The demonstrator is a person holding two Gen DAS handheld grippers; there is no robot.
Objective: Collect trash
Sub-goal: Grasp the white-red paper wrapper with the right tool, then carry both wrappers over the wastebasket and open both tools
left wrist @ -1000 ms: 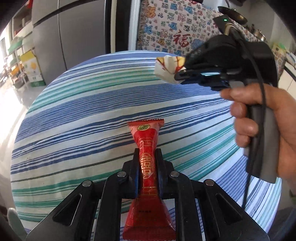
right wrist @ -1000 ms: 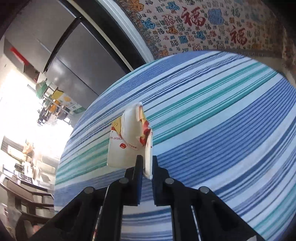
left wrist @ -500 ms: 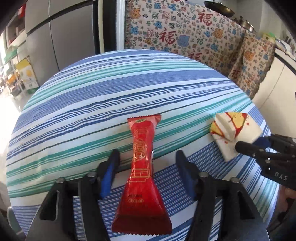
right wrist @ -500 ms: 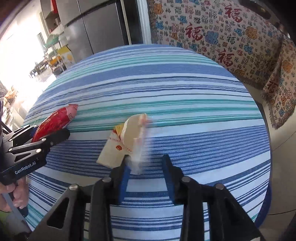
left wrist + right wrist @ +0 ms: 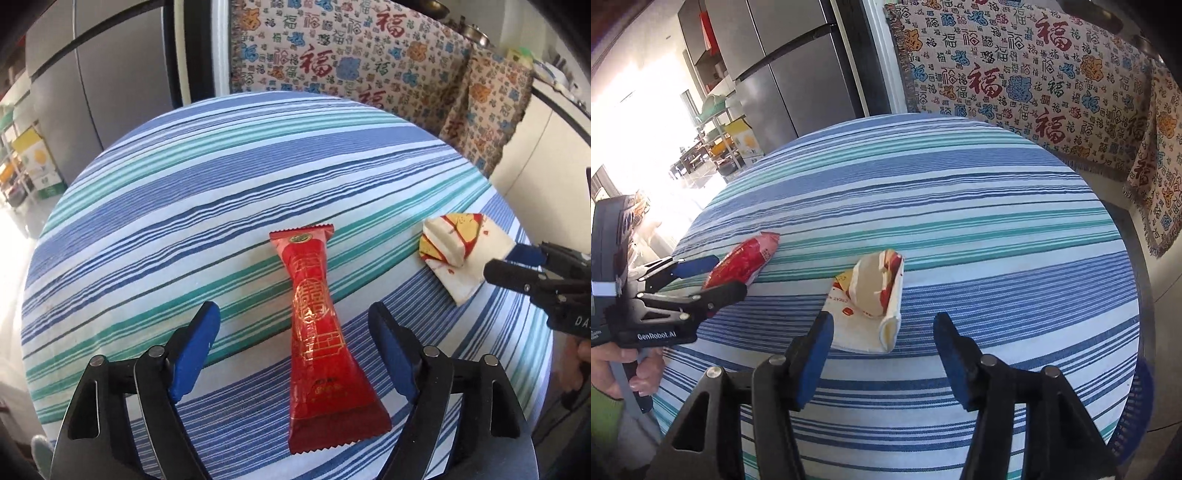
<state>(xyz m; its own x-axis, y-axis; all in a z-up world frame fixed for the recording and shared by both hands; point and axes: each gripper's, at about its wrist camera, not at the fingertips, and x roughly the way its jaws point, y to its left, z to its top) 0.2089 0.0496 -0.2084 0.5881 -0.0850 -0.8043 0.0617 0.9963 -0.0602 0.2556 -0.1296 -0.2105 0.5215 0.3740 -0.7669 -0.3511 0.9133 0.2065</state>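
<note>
A red snack wrapper [image 5: 317, 332] with gold print lies flat on the striped round table [image 5: 184, 206]. My left gripper [image 5: 295, 332] is open, its blue pads on either side of the wrapper without touching it. A crumpled white, red and yellow paper wrapper [image 5: 871, 299] lies on the table just ahead of my right gripper [image 5: 882, 339], which is open. The paper wrapper also shows in the left wrist view [image 5: 458, 254], at the right gripper's tips [image 5: 513, 264]. The red wrapper [image 5: 742, 264] and left gripper [image 5: 701, 280] show at the left of the right wrist view.
A patterned cloth [image 5: 1034, 74] with red characters hangs behind the table. Grey refrigerator doors [image 5: 790, 62] stand at the back left. The table edge [image 5: 1137, 332] drops off close on the right. Shelves and boxes [image 5: 33, 162] stand at the far left.
Both grippers have opened and let go of their wrappers, which now lie on the table. The right gripper came down from above the table to its right side.
</note>
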